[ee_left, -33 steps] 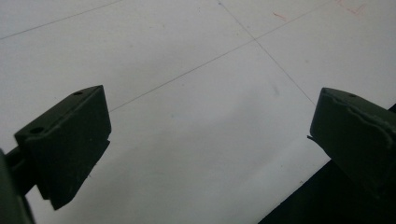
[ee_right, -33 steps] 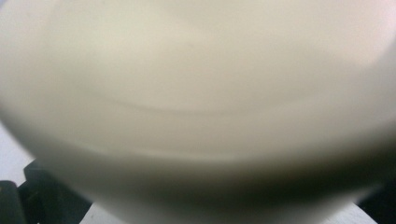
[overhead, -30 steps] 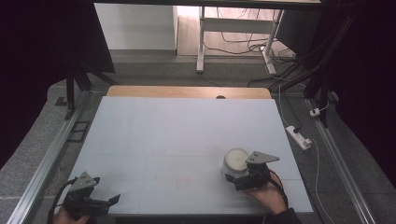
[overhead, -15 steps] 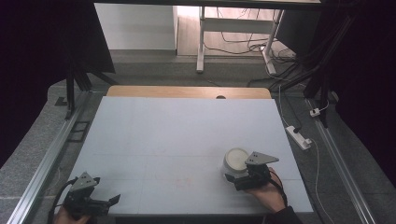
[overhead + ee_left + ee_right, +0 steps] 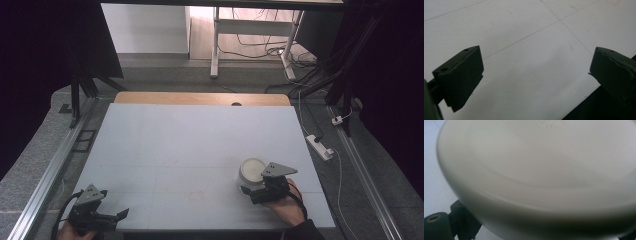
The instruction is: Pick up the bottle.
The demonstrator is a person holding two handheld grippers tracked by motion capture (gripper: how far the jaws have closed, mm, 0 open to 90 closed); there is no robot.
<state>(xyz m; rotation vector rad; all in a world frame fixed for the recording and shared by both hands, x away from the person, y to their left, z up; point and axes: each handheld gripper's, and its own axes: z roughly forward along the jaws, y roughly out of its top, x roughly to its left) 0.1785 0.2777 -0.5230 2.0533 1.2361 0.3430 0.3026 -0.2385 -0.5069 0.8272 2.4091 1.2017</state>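
Note:
A white bowl [image 5: 252,171] stands on the white table [image 5: 200,145] at the near right. In the right gripper view the bowl [image 5: 541,170] looms very close and blurred. My right gripper [image 5: 254,188] sits right against its near side, held by a hand. Its jaws stand wide apart at the bottom corners of that view, their tips hidden behind the bowl. My left gripper [image 5: 112,216] rests at the table's near left corner. Its jaws are open over bare table, with nothing between them in the left gripper view [image 5: 534,80].
The table's near edge [image 5: 584,102] runs just under the left gripper's right jaw. Metal rails [image 5: 55,165] flank the table. A power strip [image 5: 319,146] and cables lie on the floor to the right. A wooden strip [image 5: 200,98] borders the far edge.

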